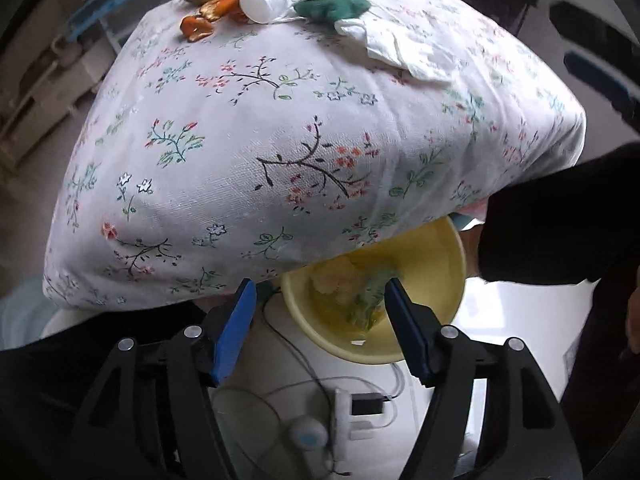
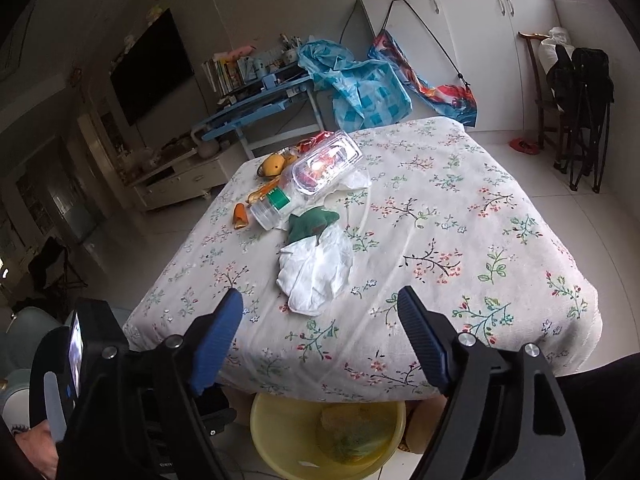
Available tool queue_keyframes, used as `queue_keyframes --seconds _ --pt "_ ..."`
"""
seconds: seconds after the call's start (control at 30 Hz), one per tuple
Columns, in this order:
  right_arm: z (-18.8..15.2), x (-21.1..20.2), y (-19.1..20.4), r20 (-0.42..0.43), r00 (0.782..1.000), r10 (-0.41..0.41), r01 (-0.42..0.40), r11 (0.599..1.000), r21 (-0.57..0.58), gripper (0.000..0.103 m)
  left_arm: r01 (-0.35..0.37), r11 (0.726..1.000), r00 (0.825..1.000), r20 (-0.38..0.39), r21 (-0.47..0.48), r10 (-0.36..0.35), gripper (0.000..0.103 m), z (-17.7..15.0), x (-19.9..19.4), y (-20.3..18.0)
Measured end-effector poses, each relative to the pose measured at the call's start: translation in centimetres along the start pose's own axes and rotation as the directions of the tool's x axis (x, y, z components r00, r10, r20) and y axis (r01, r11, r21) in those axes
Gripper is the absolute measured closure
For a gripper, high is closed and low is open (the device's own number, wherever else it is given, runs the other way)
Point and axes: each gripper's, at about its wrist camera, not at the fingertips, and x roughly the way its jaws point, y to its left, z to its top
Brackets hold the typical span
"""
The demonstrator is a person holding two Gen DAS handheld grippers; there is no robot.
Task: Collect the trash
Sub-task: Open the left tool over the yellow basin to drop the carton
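Observation:
Trash lies on a table under a floral cloth (image 2: pixel 440 216): a white crumpled tissue (image 2: pixel 316 272), a green wrapper (image 2: pixel 312 222), a clear plastic bottle (image 2: pixel 276 204) on its side, a clear plastic box (image 2: pixel 326 166), orange peels (image 2: pixel 241 216) and a banana peel (image 2: pixel 274 164). A yellow basin (image 2: pixel 288 436) holding some trash sits on the floor under the table's near edge. My right gripper (image 2: pixel 320 320) is open and empty above the near edge, short of the tissue. My left gripper (image 1: pixel 320 304) is open and empty above the basin (image 1: pixel 440 280). The tissue (image 1: pixel 400 46), wrapper (image 1: pixel 332 8) and bottle (image 1: pixel 266 0) show far off.
Cables and a power strip (image 1: pixel 352 412) lie on the white floor beside the basin. A blue desk (image 2: pixel 260 104), white cabinets (image 2: pixel 460 48), a blue plastic bag (image 2: pixel 360 88) and a chair (image 2: pixel 576 92) stand beyond the table. A dark sleeve (image 1: pixel 552 232) is at right.

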Motion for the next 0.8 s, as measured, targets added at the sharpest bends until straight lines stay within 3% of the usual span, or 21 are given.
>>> queue_keyframes --seconds 0.17,0.27,0.4,0.67,0.8 --pt "0.2 -0.4 0.3 0.012 1.0 0.016 -0.016 1.0 -0.004 0.026 0.064 0.998 0.996 0.055 0.001 -0.064 0.038 -0.1 -2.1 0.1" --pt "0.5 -0.7 0.8 0.029 0.999 0.027 -0.026 1.0 -0.015 0.025 0.075 0.997 0.987 0.143 0.01 -0.076 0.033 0.1 -4.3 0.3" --pt "0.6 -0.4 1.8 0.028 0.999 0.044 -0.042 0.998 -0.042 0.024 0.054 0.998 0.973 0.227 -0.035 -0.044 0.028 0.5 -5.8 1.3" --pt "0.2 0.2 3.5 0.017 0.998 0.059 -0.057 0.992 -0.115 0.022 0.047 0.976 0.956 0.292 -0.213 0.018 0.025 0.8 -6.5 5.2" --pt "0.0 0.6 3.6 0.003 0.999 0.048 -0.047 0.991 -0.123 0.022 -0.021 0.955 0.933 0.336 -0.296 0.124 0.022 0.8 -7.6 6.8"
